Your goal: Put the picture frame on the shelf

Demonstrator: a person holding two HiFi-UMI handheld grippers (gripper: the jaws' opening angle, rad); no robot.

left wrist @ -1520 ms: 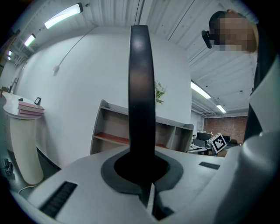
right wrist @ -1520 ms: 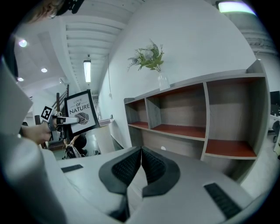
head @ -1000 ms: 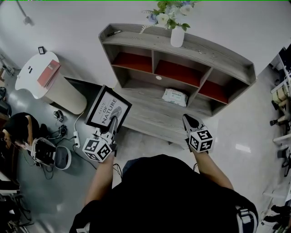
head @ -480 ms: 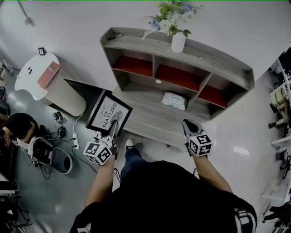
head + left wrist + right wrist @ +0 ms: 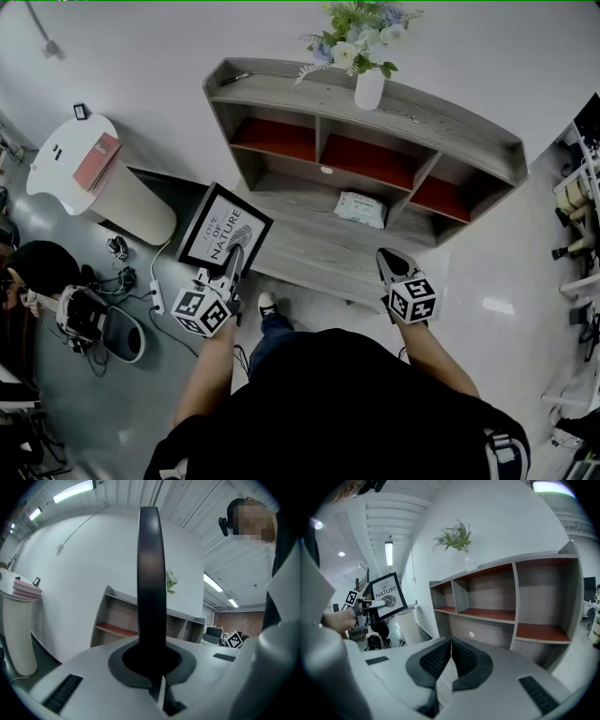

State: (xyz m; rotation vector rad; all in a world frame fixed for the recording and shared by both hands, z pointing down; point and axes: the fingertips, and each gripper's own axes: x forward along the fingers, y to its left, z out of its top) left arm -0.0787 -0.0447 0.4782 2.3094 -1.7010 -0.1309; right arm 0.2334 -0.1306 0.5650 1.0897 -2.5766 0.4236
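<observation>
At far left a round white desk (image 5: pixel 56 169) carries a red book (image 5: pixel 97 157), well apart from the work. Next comes the frame (image 5: pixel 225 230), a black-edged print. It is held in the air above the floor, just off the front left corner of the shelf (image 5: pixel 281 94) and not yet touching it. The left gripper (image 5: pixel 232 258) is clamped on the frame's lower edge, and its own view looks straight along that thin black edge standing between its jaws. The shelf has a vase (image 5: pixel 368 89) of flowers on top and a pack of wipes (image 5: pixel 361 208) on the wide lower ledge, with bare board around both. At right, the right gripper (image 5: pixel 386 248) hangs before the ledge with its jaws pressed together on nothing. The step in hand looks like the carry toward the shelf. The next move likely calls for swinging the frame right, over a bare stretch of board, and standing it upright clear of the vase and wipes before the jaws let go.
</observation>
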